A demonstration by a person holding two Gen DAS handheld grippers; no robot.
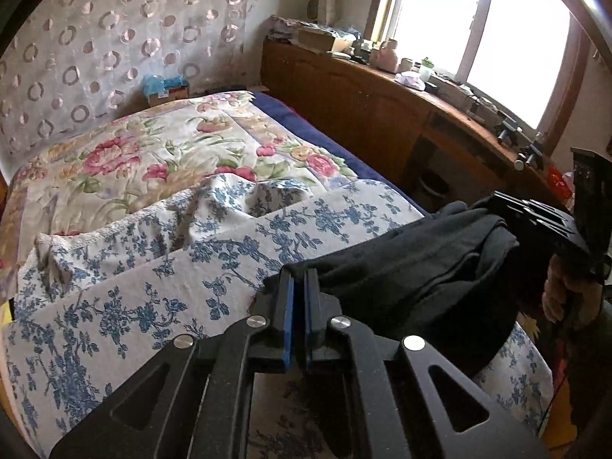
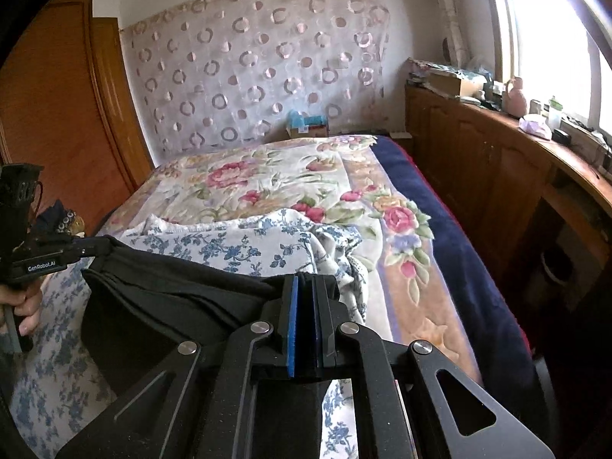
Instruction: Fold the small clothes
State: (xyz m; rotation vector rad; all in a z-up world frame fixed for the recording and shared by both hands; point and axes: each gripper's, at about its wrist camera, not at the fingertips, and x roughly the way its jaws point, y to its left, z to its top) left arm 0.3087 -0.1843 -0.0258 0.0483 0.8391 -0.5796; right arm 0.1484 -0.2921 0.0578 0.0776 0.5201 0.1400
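I hold the black garment (image 1: 413, 267) stretched left to right above the near end of the bed (image 2: 401, 176): left gripper (image 1: 299, 290) and right gripper (image 2: 305, 294) each pinch one end, equally near.

Counted on the bed: one black garment (image 1: 413, 267), one blue-flowered white cloth (image 1: 160, 287), one rose-patterned quilt (image 1: 153, 153), one navy blanket (image 2: 440, 206). Two grippers, left (image 1: 299, 279) and right (image 2: 305, 287). Beyond, one patterned curtain (image 2: 248, 61), one window (image 1: 478, 30), one wooden cabinet (image 2: 478, 160).
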